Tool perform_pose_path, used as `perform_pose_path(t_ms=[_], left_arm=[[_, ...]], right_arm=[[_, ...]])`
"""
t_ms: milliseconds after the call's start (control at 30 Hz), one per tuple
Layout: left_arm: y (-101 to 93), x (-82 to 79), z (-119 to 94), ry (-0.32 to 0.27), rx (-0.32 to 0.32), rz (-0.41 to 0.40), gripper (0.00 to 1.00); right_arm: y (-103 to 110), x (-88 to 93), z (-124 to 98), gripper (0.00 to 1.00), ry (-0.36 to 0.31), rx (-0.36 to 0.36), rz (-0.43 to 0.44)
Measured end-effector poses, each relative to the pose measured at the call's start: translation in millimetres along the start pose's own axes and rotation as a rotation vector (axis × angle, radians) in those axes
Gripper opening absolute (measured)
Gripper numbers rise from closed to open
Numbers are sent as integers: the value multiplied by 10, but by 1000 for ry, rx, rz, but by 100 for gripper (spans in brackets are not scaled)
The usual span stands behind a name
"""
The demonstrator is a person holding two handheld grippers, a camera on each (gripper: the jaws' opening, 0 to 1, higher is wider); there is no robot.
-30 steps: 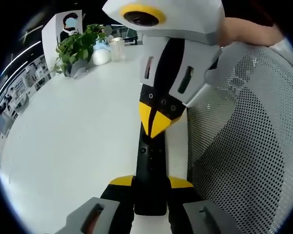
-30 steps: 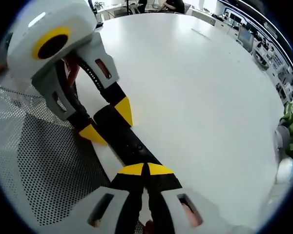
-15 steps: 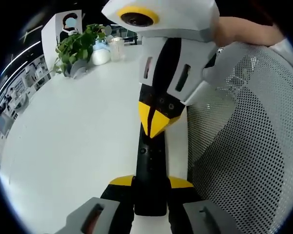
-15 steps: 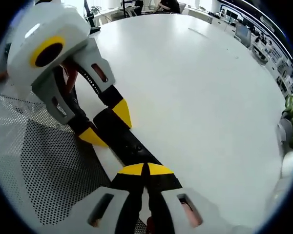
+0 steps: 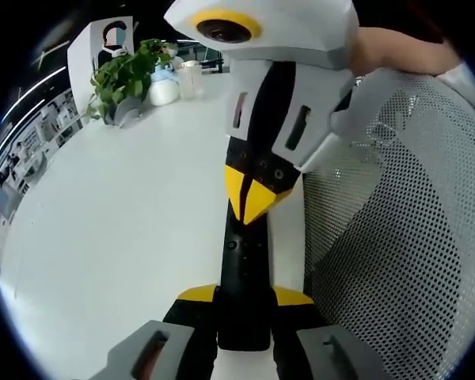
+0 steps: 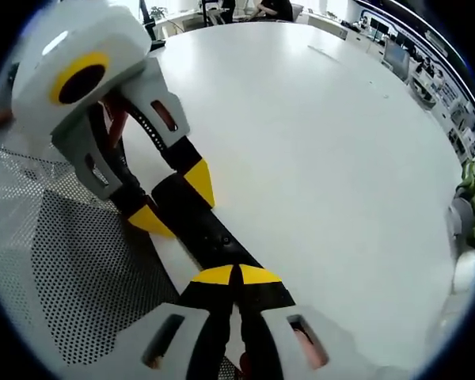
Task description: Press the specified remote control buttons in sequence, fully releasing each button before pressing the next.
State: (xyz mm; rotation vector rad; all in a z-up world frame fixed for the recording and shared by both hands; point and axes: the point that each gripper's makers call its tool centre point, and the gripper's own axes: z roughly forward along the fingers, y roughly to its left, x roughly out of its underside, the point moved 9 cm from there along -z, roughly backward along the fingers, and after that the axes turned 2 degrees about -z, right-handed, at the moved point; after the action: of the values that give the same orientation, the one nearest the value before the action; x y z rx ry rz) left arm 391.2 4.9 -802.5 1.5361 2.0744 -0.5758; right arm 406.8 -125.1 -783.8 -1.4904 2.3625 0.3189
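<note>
A slim black remote (image 5: 241,265) lies lengthwise over the white table's edge. My left gripper (image 5: 244,296) is shut on its near end, one yellow-tipped jaw on each side. From above, my right gripper (image 5: 249,199) comes down with its jaws shut, and its yellow point rests on the remote's upper button area. In the right gripper view, the right gripper (image 6: 236,275) has its joined tips on the remote (image 6: 210,229). The left gripper (image 6: 174,201) clamps the far end there. I cannot read the buttons under the tips.
The white round table (image 5: 103,222) stretches left. At its far edge stand a potted plant (image 5: 125,75), a cup (image 5: 191,77) and a poster. A white mesh chair back (image 5: 396,237) is close on the right, also seen as mesh (image 6: 71,269). A hand (image 5: 396,49) holds the right gripper.
The right gripper's view wobbles slightly. The remote, the left gripper's hold and the right tips' place on the remote stay the same.
</note>
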Motion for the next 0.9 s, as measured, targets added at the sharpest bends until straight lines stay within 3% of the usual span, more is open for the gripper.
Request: perform_pose_path(t_ms=[400,900], left_arm=[[14,12,-4,-12,10,-7,25],[31,59,-58,13,13,-8,25]], right_arm=[[-13,14,-1,0,-17,-10,24],[-19,23,-4,0,-26,-7,32]])
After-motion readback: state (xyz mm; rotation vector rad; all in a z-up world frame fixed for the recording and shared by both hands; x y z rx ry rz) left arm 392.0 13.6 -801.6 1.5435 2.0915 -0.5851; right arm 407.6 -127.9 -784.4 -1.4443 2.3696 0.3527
